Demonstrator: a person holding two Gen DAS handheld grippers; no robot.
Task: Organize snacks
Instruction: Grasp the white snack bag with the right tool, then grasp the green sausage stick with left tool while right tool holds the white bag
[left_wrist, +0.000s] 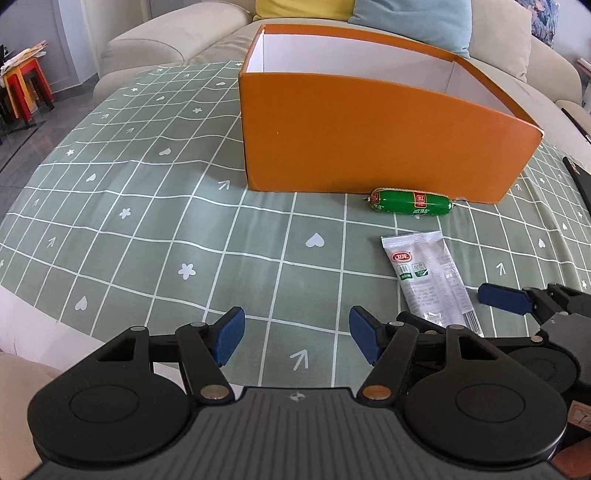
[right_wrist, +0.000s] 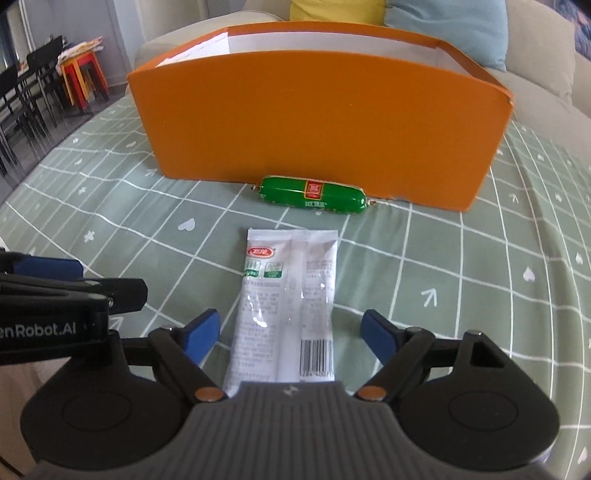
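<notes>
- Your left gripper is spread wide with nothing between its blue pads, low over the green checked tablecloth.
- Your right gripper is also spread wide and grips nothing; the white snack packet lies flat on the tablecloth between its two blue pads, touching neither.
- The packet's barcode end points toward your right gripper, and its red logo end points toward the box.
- In the left wrist view, that white snack packet lies to the right of your left gripper, with the right gripper just beside its near end.
- A green sausage in a shiny wrapper lies on its side on the cloth, just in front of the orange box, close to the front wall; you cannot tell if it touches.
- The left view shows the same sausage beyond the packet, near the right part of the box front.
- The box is open at the top with white inner walls; its floor is hidden from both views.
- Behind the box stands a beige sofa with a yellow cushion and a light blue cushion.
</notes>
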